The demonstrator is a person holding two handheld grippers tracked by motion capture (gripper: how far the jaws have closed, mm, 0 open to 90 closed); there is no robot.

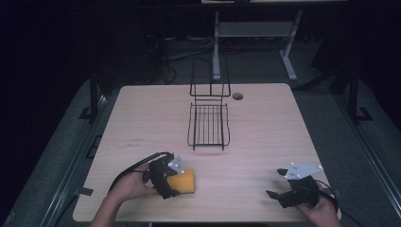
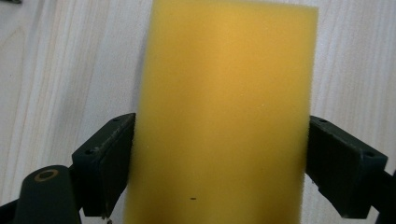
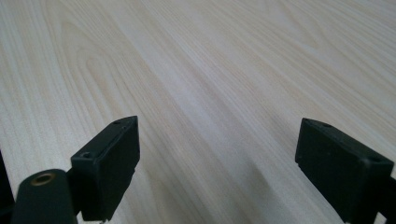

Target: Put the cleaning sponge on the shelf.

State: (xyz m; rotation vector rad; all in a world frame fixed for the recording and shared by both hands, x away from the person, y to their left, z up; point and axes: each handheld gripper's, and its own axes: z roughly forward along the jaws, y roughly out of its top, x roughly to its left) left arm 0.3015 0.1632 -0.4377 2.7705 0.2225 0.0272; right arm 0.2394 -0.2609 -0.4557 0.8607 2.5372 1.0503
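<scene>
A yellow sponge point(image 1: 185, 181) lies flat on the wooden table point(image 1: 265, 127) near its front left. My left gripper point(image 1: 177, 182) is held over it, with one black jaw on each side. In the left gripper view the sponge point(image 2: 224, 102) spans the whole gap between the wide-spread jaws and meets both pads point(image 2: 112, 158) without looking squeezed. My right gripper point(image 1: 275, 182) is at the front right, held by a hand. It is open, and in the right gripper view only bare wood lies between the fingers of the right gripper point(image 3: 217, 158).
A black wire rack point(image 1: 208, 125) with a tall back stands at the table's middle, toward the far side. A round cable hole point(image 1: 237, 96) sits just behind it. Bare wood lies between the grippers and to both sides of the rack.
</scene>
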